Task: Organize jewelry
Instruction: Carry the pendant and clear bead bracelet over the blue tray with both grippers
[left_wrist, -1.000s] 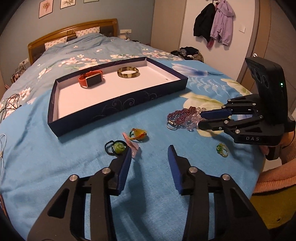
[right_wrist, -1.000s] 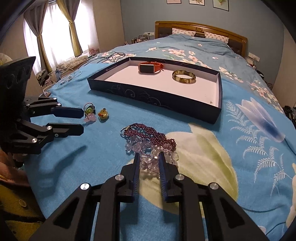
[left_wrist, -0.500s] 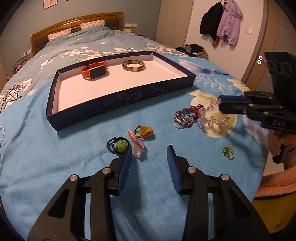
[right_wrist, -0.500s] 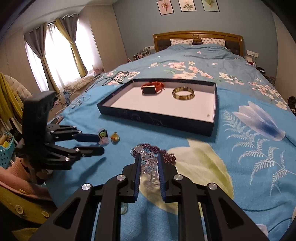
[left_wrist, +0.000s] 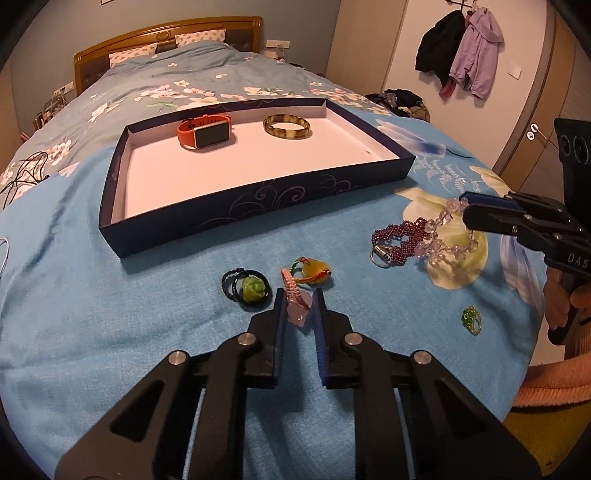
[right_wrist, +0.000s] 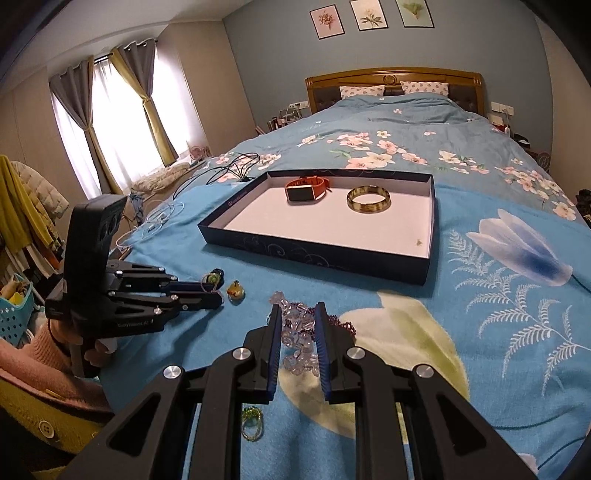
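Observation:
A dark blue tray (left_wrist: 258, 201) on the bed holds an orange watch (left_wrist: 205, 132) and a gold bangle (left_wrist: 287, 126); it also shows in the right wrist view (right_wrist: 314, 254). My left gripper (left_wrist: 298, 301) is shut on a pink cord charm (left_wrist: 295, 301) lying on the blanket. My right gripper (right_wrist: 297, 325) is shut on a clear crystal bead bracelet (right_wrist: 299, 345) and lifts one end of it; a purple bead bracelet (left_wrist: 400, 236) is tangled with it. A green flower ring (left_wrist: 249, 288), a yellow charm (left_wrist: 314, 269) and a small green ring (left_wrist: 471, 319) lie loose.
The blue floral blanket (left_wrist: 110, 314) covers the whole bed. Cables (right_wrist: 229, 170) lie at the left edge of the bed. Jackets (left_wrist: 461, 51) hang on the wall. The headboard (right_wrist: 391, 79) is at the far end.
My left gripper moved forward and closed on the pink charm. My right gripper rose with the crystal bracelet, pulling it partly off the blanket.

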